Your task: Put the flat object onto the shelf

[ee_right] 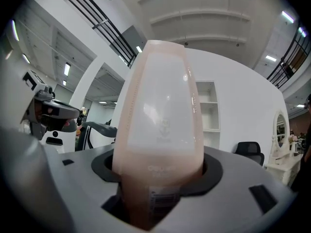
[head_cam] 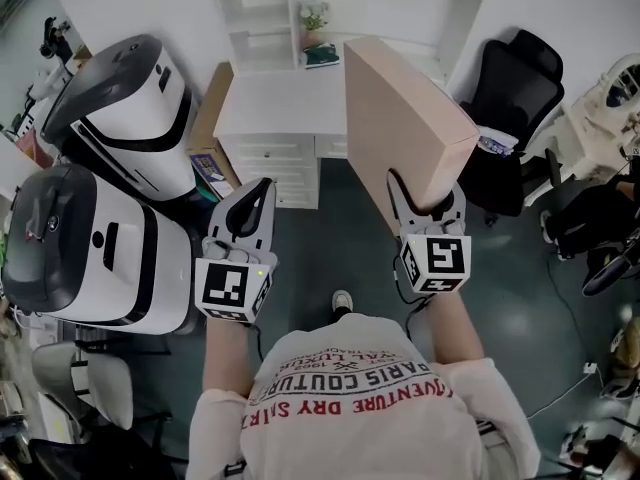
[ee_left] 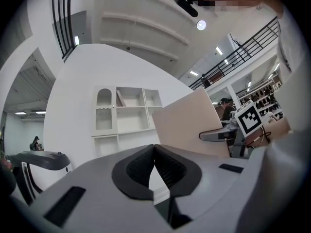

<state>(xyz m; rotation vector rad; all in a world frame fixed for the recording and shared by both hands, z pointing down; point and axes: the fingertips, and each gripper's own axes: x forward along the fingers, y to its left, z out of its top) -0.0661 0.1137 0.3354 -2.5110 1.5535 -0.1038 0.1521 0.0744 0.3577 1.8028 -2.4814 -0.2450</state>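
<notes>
The flat object (head_cam: 405, 128), a pale pink slab of a box, is up in the air and tilted over the floor, short of the white desk (head_cam: 265, 103). The right gripper (head_cam: 425, 203) is clamped on its near, lower end, jaws spread wide around the box's thickness. All that length hangs out ahead of the pads. The left gripper (head_cam: 252, 203) hovers alongside, jaws pressed together with nothing between them.

The shelf (head_cam: 265, 18) sits above the desk against the wall, with a small potted plant (head_cam: 313, 16) in one compartment.

The danger, I'd say, is leverage. With one end pinched, the box could twist or slide in the pads as it tips toward the shelf. Its far corner could catch a shelf upright or knock that plant if it comes in crooked.
</notes>
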